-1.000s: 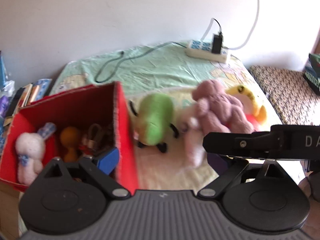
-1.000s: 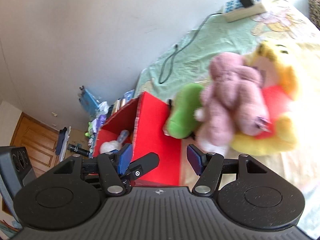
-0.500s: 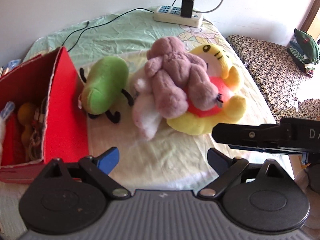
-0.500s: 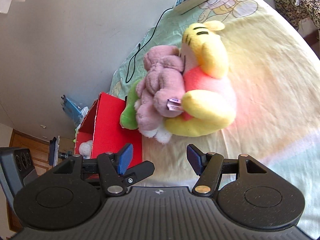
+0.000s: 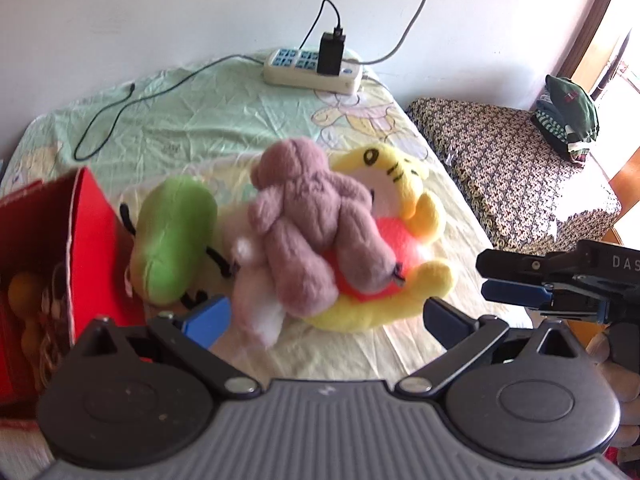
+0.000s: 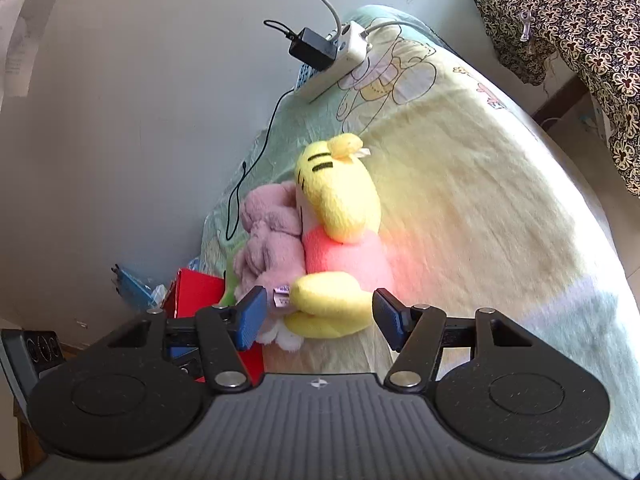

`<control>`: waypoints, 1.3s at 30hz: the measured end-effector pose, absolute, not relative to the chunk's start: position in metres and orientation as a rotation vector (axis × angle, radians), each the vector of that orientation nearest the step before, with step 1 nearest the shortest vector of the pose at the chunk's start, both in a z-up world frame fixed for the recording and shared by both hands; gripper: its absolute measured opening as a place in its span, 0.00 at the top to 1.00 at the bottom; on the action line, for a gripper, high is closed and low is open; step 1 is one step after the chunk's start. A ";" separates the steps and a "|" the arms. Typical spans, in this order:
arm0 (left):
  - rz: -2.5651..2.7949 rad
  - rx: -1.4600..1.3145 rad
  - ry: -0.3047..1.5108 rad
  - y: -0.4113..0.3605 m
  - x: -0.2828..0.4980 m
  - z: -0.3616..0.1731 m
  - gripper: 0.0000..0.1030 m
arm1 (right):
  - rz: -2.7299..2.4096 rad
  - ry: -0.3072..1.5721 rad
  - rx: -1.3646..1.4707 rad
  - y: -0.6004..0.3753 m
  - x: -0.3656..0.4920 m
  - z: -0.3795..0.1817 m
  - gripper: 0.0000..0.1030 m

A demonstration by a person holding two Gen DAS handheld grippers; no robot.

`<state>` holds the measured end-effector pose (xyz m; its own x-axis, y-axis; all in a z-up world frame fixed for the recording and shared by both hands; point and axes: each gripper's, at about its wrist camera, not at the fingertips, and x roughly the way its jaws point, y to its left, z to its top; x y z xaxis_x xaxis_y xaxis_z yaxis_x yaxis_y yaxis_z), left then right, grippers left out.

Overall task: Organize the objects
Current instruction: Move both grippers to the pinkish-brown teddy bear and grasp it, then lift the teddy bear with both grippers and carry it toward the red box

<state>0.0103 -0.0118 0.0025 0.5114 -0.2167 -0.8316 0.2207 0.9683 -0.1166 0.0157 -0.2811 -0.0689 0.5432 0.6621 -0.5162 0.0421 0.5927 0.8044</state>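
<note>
Both sets of jaws are spread wide and carry nothing.

The toys are piled on the bed (image 5: 224, 120): a yellow plush (image 5: 404, 216) with a red belly lies at the bottom, a mauve plush (image 5: 316, 220) is draped across it, a pale pink/white plush (image 5: 256, 304) sticks out underneath, and a green plush (image 5: 176, 236) lies just beside them, against the outer wall of the red box (image 5: 92, 232). The box sits on the left side of the bed and already has small toys inside.

Key relation: in the right wrist view, the right gripper (image 6: 320, 316) is lined up on the near end of the yellow plush (image 6: 340, 240). Its yellow foot sits between the two blue pads, close in. Whether the pads touch it I cannot tell. The plush's long axis runs straight away from the jaws, head far, feet near, so closing would pinch across the foot rather than along the body.

The left gripper (image 5: 324, 316) looks at the pile from the side. The white limb and the mauve body lie ahead of its gap, with the yellow base off toward its right pad. In that view the right gripper (image 5: 516, 280) shows at the right edge, near the yellow foot.

My read: the right side is nearer and better aligned for the yellow plush. The mauve one rests on top of it and will likely shift if the yellow one is pulled. The box lies to the left, beyond the pile.
</note>
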 end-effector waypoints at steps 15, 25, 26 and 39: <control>-0.343 -0.159 1.093 0.010 0.074 -0.027 0.02 | 0.501 0.948 0.832 -0.231 0.079 -0.072 0.52; -0.399 -0.147 1.086 0.011 0.086 -0.040 0.04 | 0.561 1.020 0.779 -0.202 0.099 -0.088 0.54; -0.397 -0.136 1.085 0.010 0.087 -0.042 0.04 | 0.564 1.021 0.768 -0.200 0.100 -0.088 0.58; -0.390 -0.085 1.002 0.005 0.068 -0.023 0.17 | 0.629 0.945 0.753 -0.196 0.085 -0.072 0.74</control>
